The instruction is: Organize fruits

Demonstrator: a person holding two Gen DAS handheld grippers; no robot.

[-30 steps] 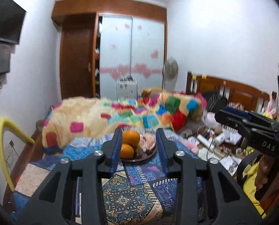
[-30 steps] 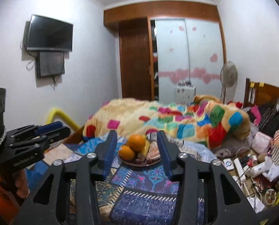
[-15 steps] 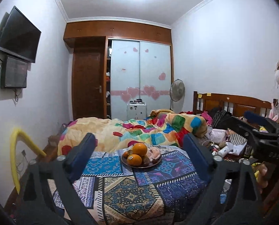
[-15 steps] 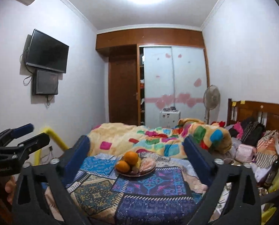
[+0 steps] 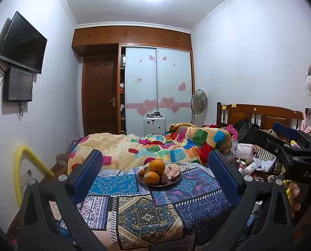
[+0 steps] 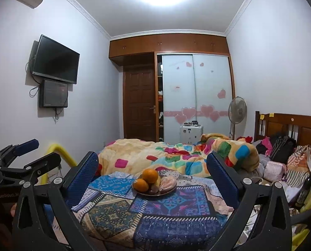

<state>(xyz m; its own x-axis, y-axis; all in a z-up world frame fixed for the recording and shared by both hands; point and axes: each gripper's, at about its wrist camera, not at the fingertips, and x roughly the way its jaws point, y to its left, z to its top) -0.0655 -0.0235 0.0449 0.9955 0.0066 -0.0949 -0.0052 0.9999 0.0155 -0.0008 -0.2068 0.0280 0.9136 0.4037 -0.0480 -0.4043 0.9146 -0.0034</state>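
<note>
A round dish [image 5: 155, 184] [image 6: 165, 192] of fruit stands on a patchwork cloth [image 5: 151, 213] [image 6: 155, 213]. It holds two oranges [image 5: 157, 166] [image 6: 149, 175], some dark small fruits [image 5: 164, 178] and pale pink pieces [image 5: 173, 170] [image 6: 168, 182]. My left gripper [image 5: 155, 173] is open and empty, well short of the dish. My right gripper [image 6: 153, 173] is open and empty, also well back. The right gripper shows at the right of the left wrist view [image 5: 291, 148]. The left gripper shows at the left of the right wrist view [image 6: 19, 161].
A bed with a bright patchwork blanket [image 5: 155, 146] lies behind the cloth. Clutter of bags and bottles [image 5: 249, 159] lies at the right by a wooden headboard [image 5: 259, 115]. A yellow tube [image 5: 23, 167] stands at left. A wardrobe [image 5: 157, 92] and fan [image 5: 198, 102] stand behind.
Both grippers have opened wide from nearly shut. Both have pulled back and tilted up, so the dish looks smaller and more of the room shows.
</note>
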